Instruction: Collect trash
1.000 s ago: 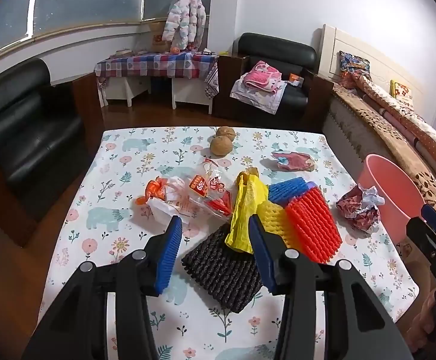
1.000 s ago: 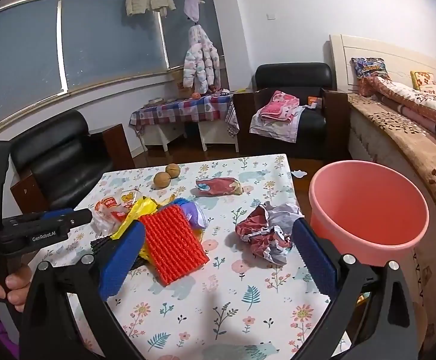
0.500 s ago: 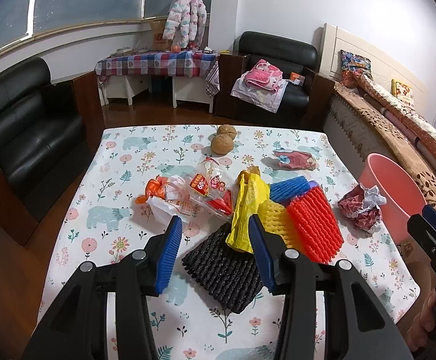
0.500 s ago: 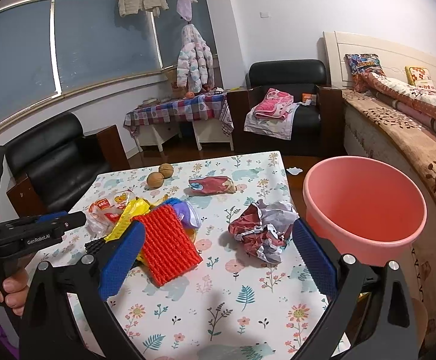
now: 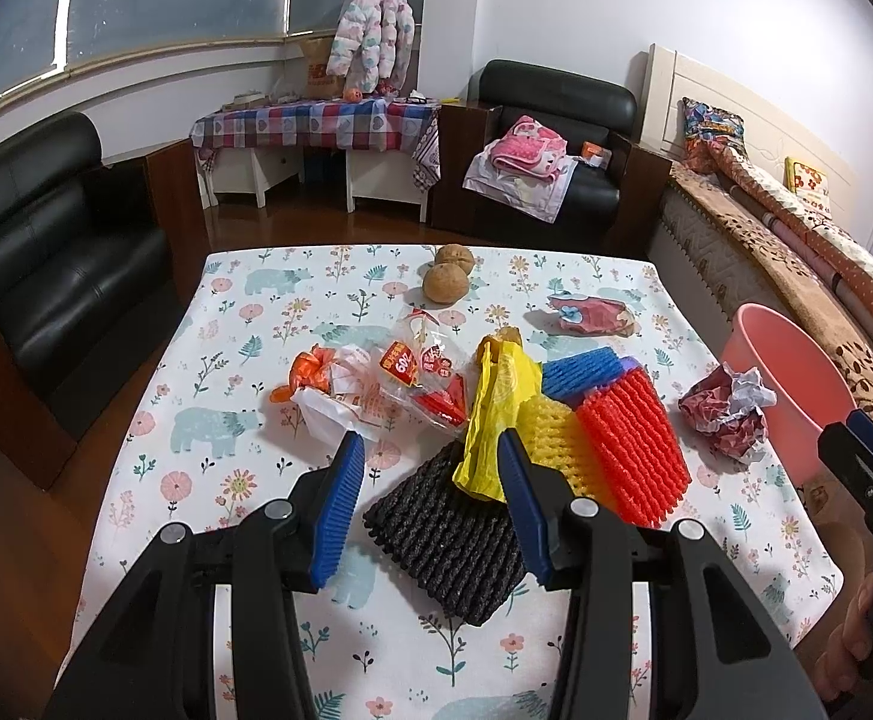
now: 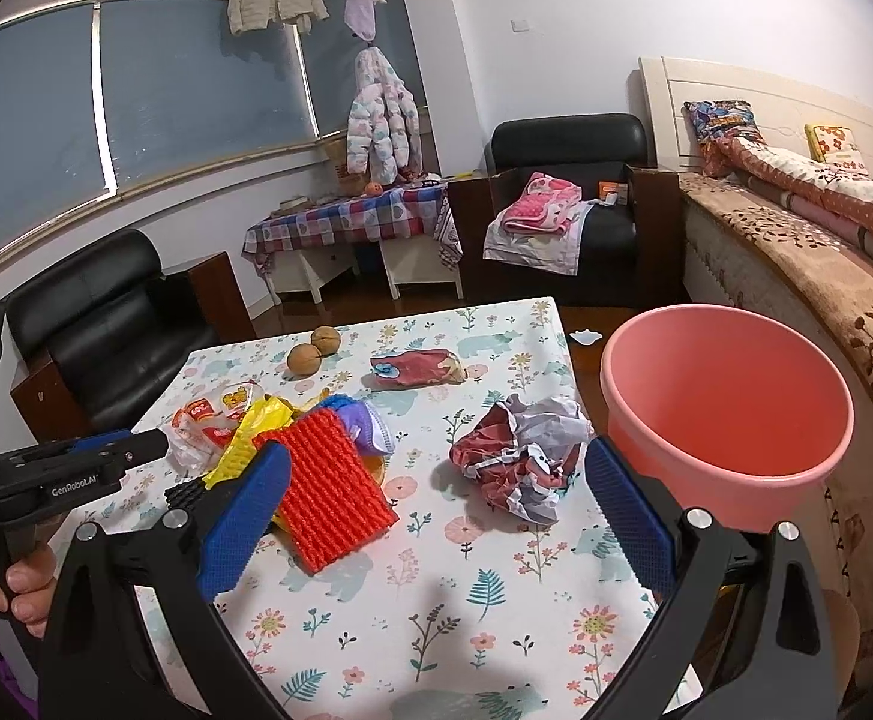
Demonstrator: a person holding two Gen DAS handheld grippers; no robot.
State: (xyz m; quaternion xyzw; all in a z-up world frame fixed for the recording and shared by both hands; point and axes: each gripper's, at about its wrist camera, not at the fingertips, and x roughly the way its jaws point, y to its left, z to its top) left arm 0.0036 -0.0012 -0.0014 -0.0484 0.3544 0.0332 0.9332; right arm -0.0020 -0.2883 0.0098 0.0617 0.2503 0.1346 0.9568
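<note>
Trash [image 6: 520,456] all lies on the table [image 6: 436,600] ahead of both gaping, empty grippers, left [image 5: 430,504] and right [image 6: 436,516]; bucket [image 6: 724,420] right, nothing collected.

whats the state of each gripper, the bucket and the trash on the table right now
left gripper: open, empty
right gripper: open, empty
pink bucket: upright, nothing visible inside
crumpled paper: balled, on the table
yellow bag: crumpled, draped over foam nets
clear bag: crumpled, flat
</note>
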